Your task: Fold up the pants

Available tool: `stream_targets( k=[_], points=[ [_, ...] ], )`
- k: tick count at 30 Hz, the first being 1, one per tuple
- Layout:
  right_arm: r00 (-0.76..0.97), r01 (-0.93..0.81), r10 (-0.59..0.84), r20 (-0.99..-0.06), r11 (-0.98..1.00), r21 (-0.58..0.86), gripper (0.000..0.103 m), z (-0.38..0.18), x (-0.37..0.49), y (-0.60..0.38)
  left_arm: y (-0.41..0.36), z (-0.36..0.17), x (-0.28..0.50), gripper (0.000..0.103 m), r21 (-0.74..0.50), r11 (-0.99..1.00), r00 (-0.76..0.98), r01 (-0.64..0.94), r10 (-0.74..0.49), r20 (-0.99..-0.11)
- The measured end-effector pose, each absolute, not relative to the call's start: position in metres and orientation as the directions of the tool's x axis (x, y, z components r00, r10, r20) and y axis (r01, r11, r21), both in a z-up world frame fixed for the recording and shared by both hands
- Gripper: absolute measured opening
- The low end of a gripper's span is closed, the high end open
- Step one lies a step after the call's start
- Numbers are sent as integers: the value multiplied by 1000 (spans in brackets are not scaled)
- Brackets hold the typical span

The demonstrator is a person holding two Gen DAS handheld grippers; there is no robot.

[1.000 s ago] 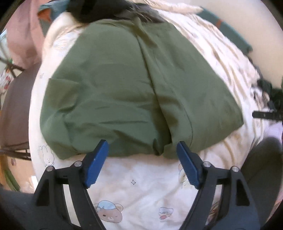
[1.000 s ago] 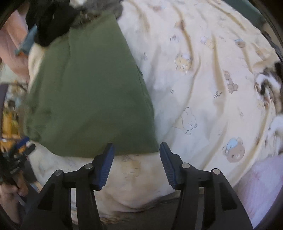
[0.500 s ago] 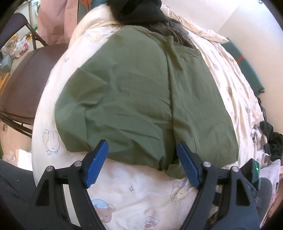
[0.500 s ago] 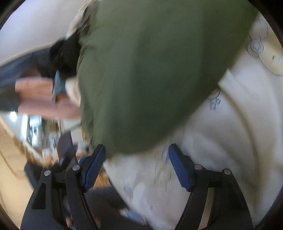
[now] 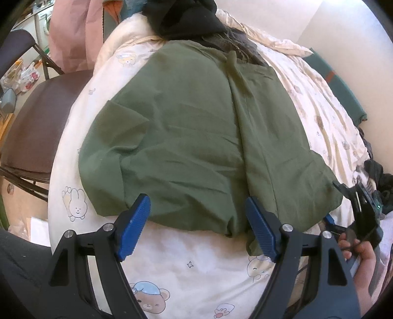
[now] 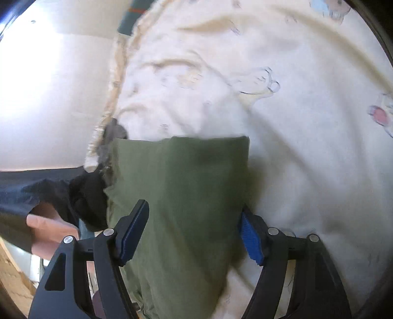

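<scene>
Bedding comes first in size: one cream quilt [image 5: 186, 265] printed with cartoon bears and rabbits covers the bed, and no lettering on it can be read. One pair of olive-green cotton pants [image 5: 196, 137] lies folded and flat on the quilt, its near hem just ahead of the left gripper [image 5: 197, 228]. One brown-seated folding chair [image 5: 39, 127] stands beside the bed at the left. One heap of black clothing [image 5: 186, 19] sits at the pants' far end. Two grippers with blue pads are in view. The left gripper's jaws stand apart above the quilt, clamped on nothing. The right gripper [image 6: 194, 235] has its jaws spread wide, the pants' cloth lying between them unpinched. One hand [image 5: 361, 255] holds it.
</scene>
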State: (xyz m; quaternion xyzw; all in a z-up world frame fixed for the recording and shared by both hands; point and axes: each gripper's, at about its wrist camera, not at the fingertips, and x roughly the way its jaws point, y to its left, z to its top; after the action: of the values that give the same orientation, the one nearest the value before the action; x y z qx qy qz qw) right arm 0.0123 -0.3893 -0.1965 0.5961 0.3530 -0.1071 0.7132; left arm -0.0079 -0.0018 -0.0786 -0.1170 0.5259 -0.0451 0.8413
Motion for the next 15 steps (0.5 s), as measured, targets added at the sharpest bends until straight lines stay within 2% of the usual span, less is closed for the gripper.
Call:
stream_targets(
  k=[2, 3, 4, 5, 8, 10, 12, 15],
  points=[
    [726, 574, 265, -634, 274, 772, 74, -199, 9, -395, -6, -81, -5, 77, -230, 972, 437, -44, -189, -879],
    [729, 565, 274, -628, 277, 777, 66, -199, 11, -395, -8, -82, -4, 77, -227, 973, 433, -42, -187, -882],
    [731, 551, 282, -621, 293, 782, 53, -198, 13, -395, -11, -83, -2, 77, -226, 973, 430, -36, -189, -883],
    [732, 541, 278, -622, 319, 778, 16, -195, 12, -396, -13, -83, 1, 77, -224, 974, 423, -27, -192, -885],
    [735, 519, 232, -638, 413, 748, 9, -167, 2, -390, -20, -81, 18, 77, -219, 976, 400, -18, -194, -896],
    [747, 426, 217, -629, 570, 703, 8, -131, 8, -372, -32, -75, 43, 77, -209, 977, 375, 44, -210, -903],
    [762, 343, 233, -604, 646, 682, 8, -106, 11, -362, -49, -64, 73, 77, -132, 985, 376, 113, -166, -912],
    [776, 225, 260, -575, 737, 638, 8, -82, 21, -347, -68, -42, 128, 77, -92, 990, 384, 111, -128, -914]
  ],
)
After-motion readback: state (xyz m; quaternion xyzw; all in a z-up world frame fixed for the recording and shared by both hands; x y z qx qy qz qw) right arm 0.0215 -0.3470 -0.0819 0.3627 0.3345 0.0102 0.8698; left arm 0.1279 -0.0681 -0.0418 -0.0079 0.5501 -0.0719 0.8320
